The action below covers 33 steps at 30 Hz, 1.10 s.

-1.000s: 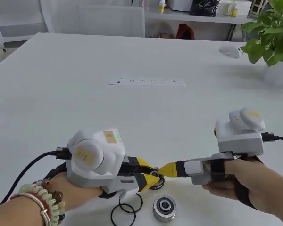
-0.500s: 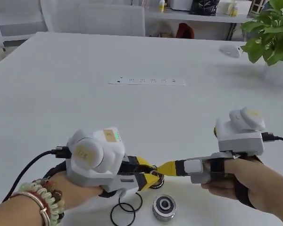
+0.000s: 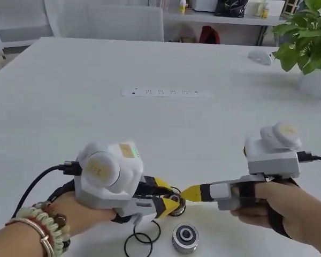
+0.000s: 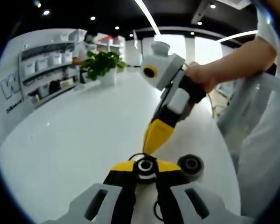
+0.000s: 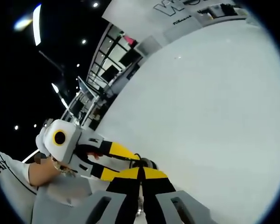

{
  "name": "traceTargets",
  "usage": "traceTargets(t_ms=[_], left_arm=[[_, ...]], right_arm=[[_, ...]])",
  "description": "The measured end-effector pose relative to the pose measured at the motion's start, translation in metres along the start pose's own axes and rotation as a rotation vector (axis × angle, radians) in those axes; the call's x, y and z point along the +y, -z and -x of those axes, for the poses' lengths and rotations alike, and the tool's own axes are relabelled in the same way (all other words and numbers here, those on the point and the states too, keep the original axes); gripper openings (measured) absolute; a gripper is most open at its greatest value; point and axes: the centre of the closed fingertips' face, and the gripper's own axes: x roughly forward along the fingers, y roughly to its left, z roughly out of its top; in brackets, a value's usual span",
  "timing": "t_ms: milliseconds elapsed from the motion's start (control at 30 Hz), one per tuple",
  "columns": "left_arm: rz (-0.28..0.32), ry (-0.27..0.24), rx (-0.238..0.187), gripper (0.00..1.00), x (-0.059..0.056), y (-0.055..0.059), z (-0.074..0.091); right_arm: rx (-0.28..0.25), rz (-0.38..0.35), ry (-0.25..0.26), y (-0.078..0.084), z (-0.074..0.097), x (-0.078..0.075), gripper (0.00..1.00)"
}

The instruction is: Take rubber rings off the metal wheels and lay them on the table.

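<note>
Little has shifted: left tongs (image 3: 168, 199) stay clamped on one metal wheel (image 4: 144, 166), lower centre. Right tongs (image 3: 184, 193), pinched together, touch its rim. One second metal wheel (image 3: 185, 237) and two rubber rings (image 3: 143, 234) lie below on the white desk (image 3: 96, 107). One power strip (image 3: 159, 92) sits mid-frame and one plant (image 3: 305, 32) upper right.

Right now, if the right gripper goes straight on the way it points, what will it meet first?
Most likely the metal wheel held between the jaws of the left gripper. The right gripper points its yellow tips right at it, though contact is hard to judge.
</note>
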Motion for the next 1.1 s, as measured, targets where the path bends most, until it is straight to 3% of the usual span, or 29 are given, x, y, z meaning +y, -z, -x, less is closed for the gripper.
traceTargets(t_ms=[67,200,333,500,833,1100], left_arm=[[0.001,-0.002,-0.011,0.19,0.001,-0.004,0.002],[0.026,-0.009,-0.059,0.34,0.005,-0.018,0.009],[0.022,-0.006,-0.085,0.37,0.007,-0.029,0.017],[0.034,0.003,-0.119,0.47,0.007,-0.043,0.026],[-0.038,0.001,-0.123,0.55,0.006,-0.06,0.043],[-0.079,-0.012,-0.131,0.61,0.008,-0.067,0.057]], right_arm=[[-0.003,-0.001,0.005,-0.001,0.001,-0.001,0.0],[-0.02,-0.007,0.007,-0.004,0.003,-0.002,0.0],[-0.041,-0.011,0.009,-0.009,0.006,-0.002,0.0],[-0.069,-0.012,0.007,-0.016,0.011,0.0,0.0],[-0.124,0.003,-0.02,-0.031,0.018,0.01,0.0],[-0.124,0.037,-0.036,-0.033,0.016,0.02,0.0]])
